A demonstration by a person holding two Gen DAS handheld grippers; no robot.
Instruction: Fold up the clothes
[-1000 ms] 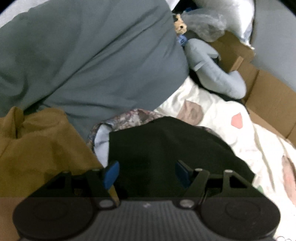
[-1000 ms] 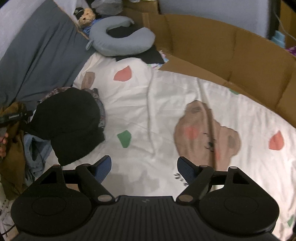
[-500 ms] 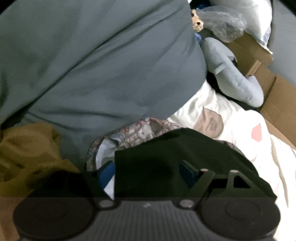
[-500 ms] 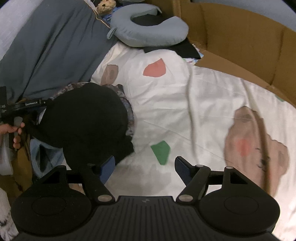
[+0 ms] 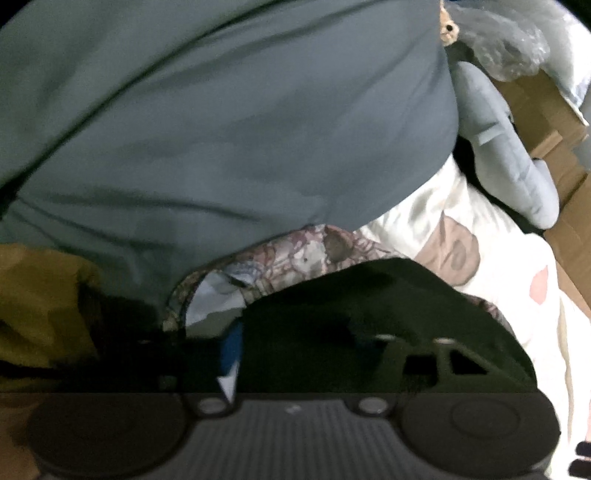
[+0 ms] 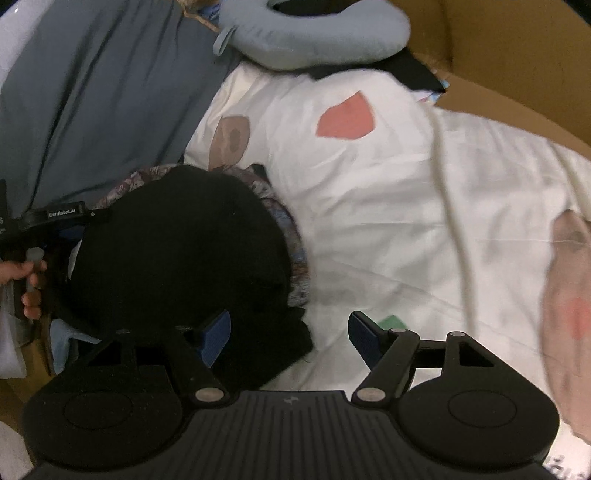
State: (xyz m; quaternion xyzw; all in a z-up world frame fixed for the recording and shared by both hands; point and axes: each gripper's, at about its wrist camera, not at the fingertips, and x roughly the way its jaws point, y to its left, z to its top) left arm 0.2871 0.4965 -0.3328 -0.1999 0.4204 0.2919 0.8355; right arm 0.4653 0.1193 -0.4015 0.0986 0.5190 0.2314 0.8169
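No fold is made yet — the left gripper (image 5: pixel 295 343) has just been closing on the crumpled black garment's (image 6: pixel 184 251) edge at lower left, though its pads are too dark to confirm a clamp, while the right gripper (image 6: pixel 288 334) hangs unclenched and empty at the garment's near edge.

A bedroom in a home

A bear-print bedsheet (image 6: pixel 388 206), a grey pillow (image 5: pixel 221 129), a neck pillow (image 6: pixel 314 33) and a cardboard box (image 6: pixel 517 62) are seen.

Left gripper (image 5: pixel 295 347) jaws just closing into black garment (image 5: pixel 369 306), patterned cloth (image 5: pixel 295 254) beneath, grey bedding (image 5: pixel 221 129) behind

Matt black cloth garment (image 6: pixel 177 251) on smooth printed cotton sheet (image 6: pixel 406 206)
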